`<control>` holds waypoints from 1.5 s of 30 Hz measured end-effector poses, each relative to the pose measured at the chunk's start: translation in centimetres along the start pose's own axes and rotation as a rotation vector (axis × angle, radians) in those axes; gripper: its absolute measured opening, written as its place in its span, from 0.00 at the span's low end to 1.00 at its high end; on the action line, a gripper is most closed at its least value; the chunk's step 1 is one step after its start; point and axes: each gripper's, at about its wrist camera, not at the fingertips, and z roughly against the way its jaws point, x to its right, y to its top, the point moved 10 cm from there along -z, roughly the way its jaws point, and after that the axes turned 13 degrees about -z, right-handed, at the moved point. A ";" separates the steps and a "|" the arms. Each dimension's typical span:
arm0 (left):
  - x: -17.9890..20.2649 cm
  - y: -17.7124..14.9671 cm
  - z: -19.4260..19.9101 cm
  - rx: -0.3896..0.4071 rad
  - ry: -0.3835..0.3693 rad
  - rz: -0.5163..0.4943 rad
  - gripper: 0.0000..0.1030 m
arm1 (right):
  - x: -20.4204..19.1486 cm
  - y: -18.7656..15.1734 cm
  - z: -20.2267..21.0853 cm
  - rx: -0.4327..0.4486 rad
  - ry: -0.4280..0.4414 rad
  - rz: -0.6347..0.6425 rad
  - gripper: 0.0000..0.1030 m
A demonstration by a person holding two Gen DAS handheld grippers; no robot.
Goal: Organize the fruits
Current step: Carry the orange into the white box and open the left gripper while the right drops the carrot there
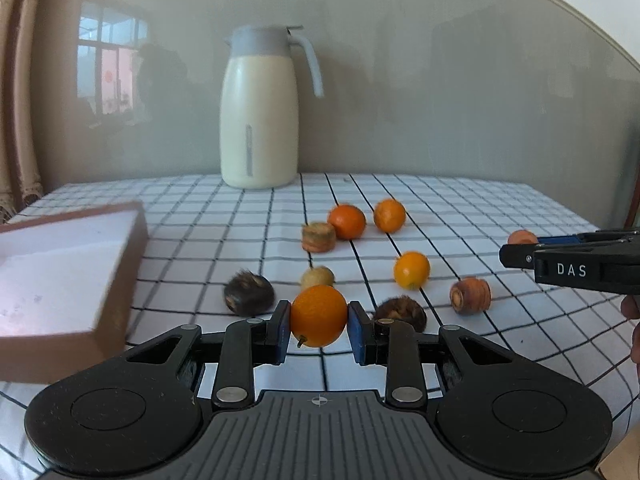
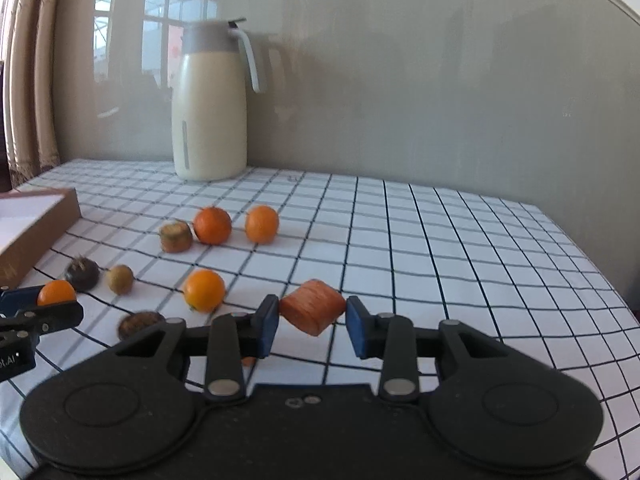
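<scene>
Your left gripper (image 1: 319, 320) clamps an orange (image 1: 319, 315); your right gripper (image 2: 312, 318) clamps a carrot chunk (image 2: 313, 306).

Glossy grey wall (image 1: 440, 80) behind checked tablecloth (image 2: 440, 240)

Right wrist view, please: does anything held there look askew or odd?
Yes. The right claw grips a carrot chunk cornerwise, tilted like a diamond, so only its corners meet the pads. Also, carrot among fruit seems out of place.
</scene>
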 end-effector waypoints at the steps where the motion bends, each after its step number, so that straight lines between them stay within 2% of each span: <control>1: -0.5 0.2 0.4 0.009 0.006 0.005 0.29 | -0.4 0.2 0.1 0.006 0.006 0.003 0.27; 10: -5.6 1.4 4.6 0.069 0.090 0.025 0.29 | -5.8 1.2 2.0 0.059 0.091 0.039 0.27; 23: -15.3 -0.4 9.1 0.079 0.265 0.075 0.29 | -16.2 1.6 3.2 0.099 0.267 0.118 0.27; 36: -25.4 -3.4 11.9 0.048 0.434 0.139 0.29 | -26.7 0.8 2.5 0.075 0.419 0.210 0.27; 45: -31.0 -5.0 10.6 0.012 0.511 0.189 0.29 | -31.8 0.1 -0.9 0.019 0.462 0.239 0.27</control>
